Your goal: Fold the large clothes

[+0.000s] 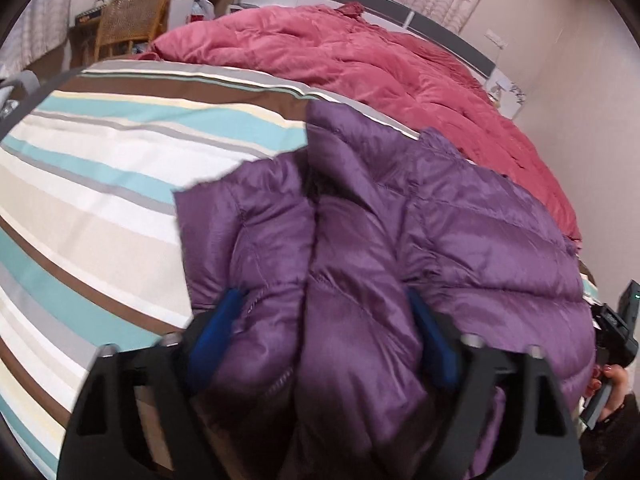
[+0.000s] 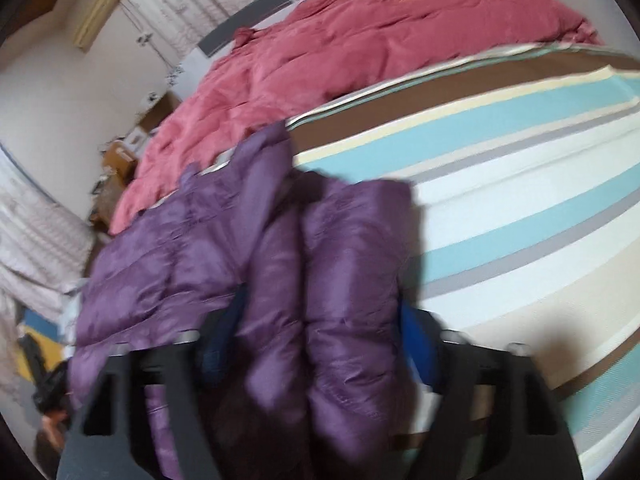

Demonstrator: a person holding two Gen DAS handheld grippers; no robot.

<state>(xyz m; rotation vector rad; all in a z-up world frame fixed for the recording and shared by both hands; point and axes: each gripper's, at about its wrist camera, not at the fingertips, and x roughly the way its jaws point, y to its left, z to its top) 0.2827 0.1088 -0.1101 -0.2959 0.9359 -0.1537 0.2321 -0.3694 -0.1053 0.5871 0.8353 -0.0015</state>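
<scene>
Purple padded jacket [image 1: 440,232] bunches lengthwise between both grippers; left gripper [image 1: 320,332] and right gripper [image 2: 324,328] straddle folds, jaws part-open, grip uncertain

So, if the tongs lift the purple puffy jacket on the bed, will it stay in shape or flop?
The jacket will probably flop: it already bends in soft folds. Its quilted, puffy fill suggests it is light for its size. The shiny fabric may slip between the blue pads, so a deep bite seems safer.
</scene>
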